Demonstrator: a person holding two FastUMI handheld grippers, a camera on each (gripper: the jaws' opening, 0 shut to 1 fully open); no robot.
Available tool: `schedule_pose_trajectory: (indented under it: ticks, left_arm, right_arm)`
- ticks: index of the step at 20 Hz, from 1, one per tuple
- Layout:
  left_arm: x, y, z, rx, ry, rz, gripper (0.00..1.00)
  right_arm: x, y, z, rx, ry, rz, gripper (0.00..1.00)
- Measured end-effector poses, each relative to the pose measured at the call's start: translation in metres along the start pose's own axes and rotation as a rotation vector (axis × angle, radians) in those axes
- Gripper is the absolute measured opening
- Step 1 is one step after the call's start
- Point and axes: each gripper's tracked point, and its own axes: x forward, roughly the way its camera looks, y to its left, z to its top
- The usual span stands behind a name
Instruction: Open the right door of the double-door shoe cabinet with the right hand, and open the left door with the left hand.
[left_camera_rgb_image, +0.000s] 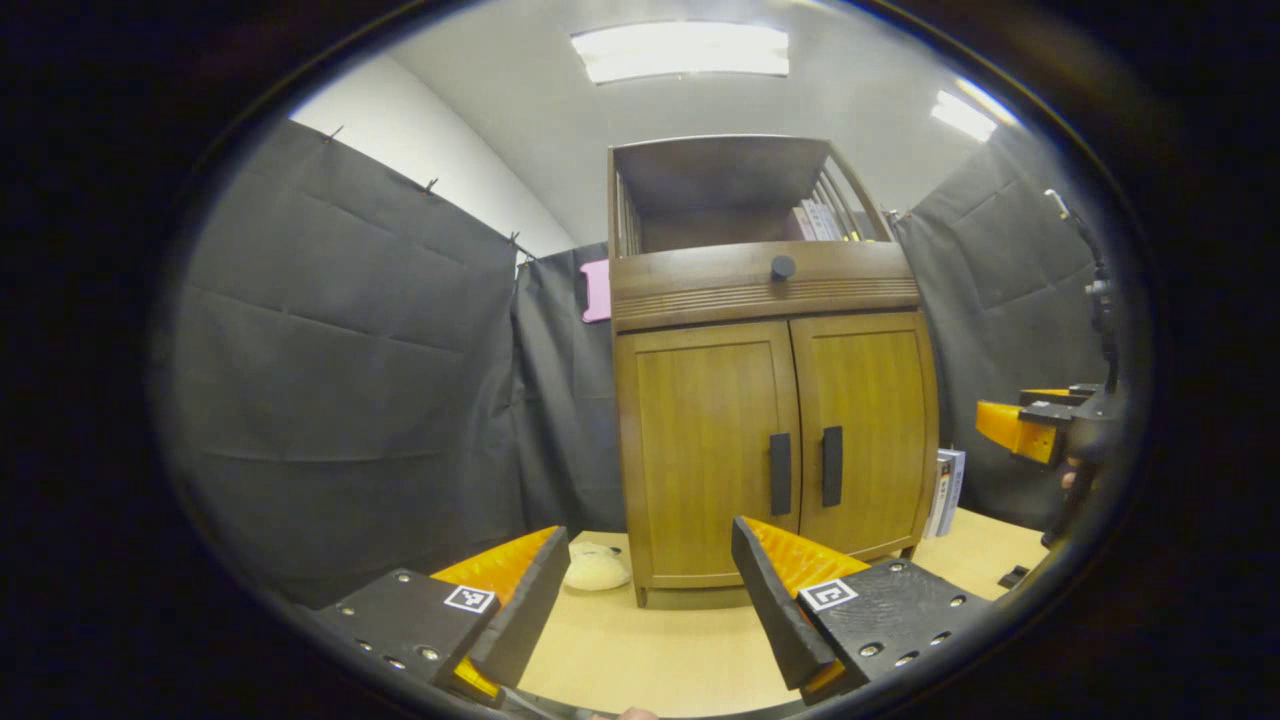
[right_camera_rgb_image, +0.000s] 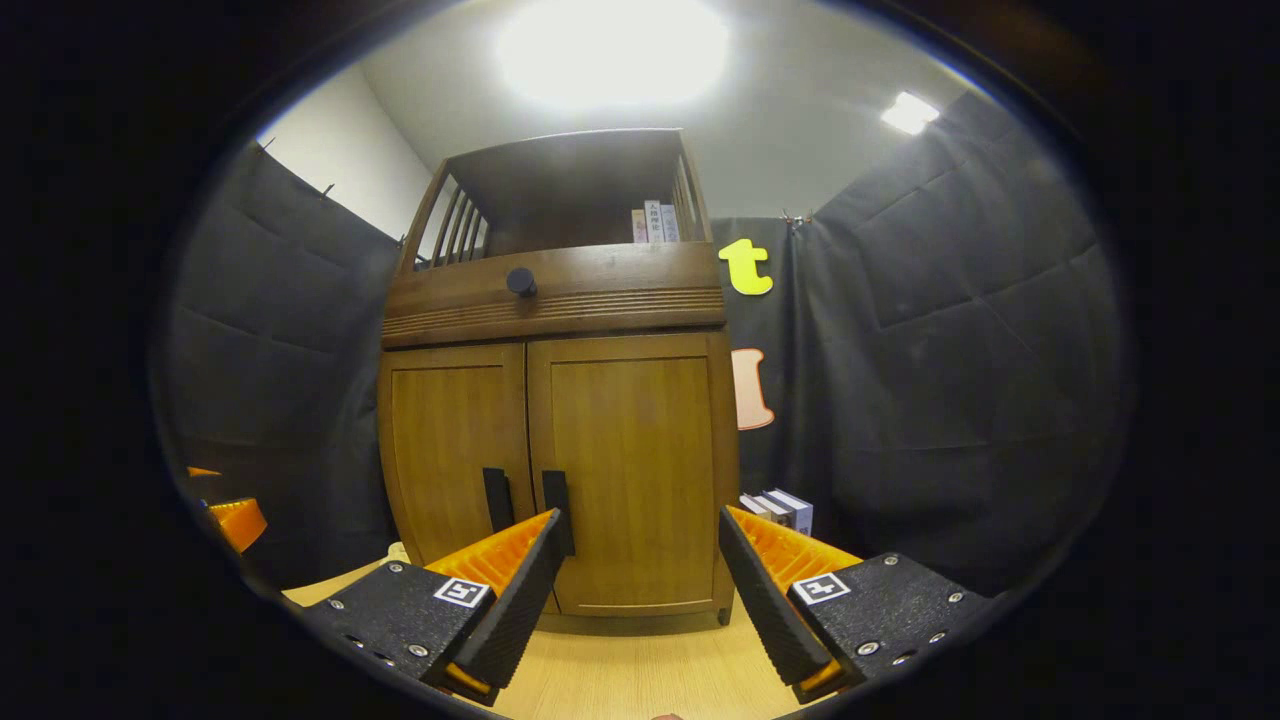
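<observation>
The wooden shoe cabinet stands on the table with both doors closed. In the left gripper view its left door and right door meet at two dark vertical handles. My left gripper is open and empty, a short way in front of the left door. The right gripper shows at the far right edge. In the right gripper view my right gripper is open and empty, facing the right door; the right door's handle stands just past its left finger. The left gripper peeks in at left.
A pale round lump lies at the cabinet's left foot. Books lean against its right side. Above the doors is a drawer with a dark knob and an open shelf holding books. Light wooden tabletop lies in front.
</observation>
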Motion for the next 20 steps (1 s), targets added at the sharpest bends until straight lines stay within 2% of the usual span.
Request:
schedule_pose_trajectory:
  ticks: [11,20]
  left_arm:
    - [-0.02,0.055,-0.005,0.016,0.029,0.118,0.94]
    - [-0.046,0.094,-0.006,0.038,0.049,0.223,0.94]
  right_arm:
    - [0.098,0.032,-0.002,0.029,-0.001,0.062,0.94]
    - [0.154,0.069,-0.036,-0.01,0.033,0.12,0.93]
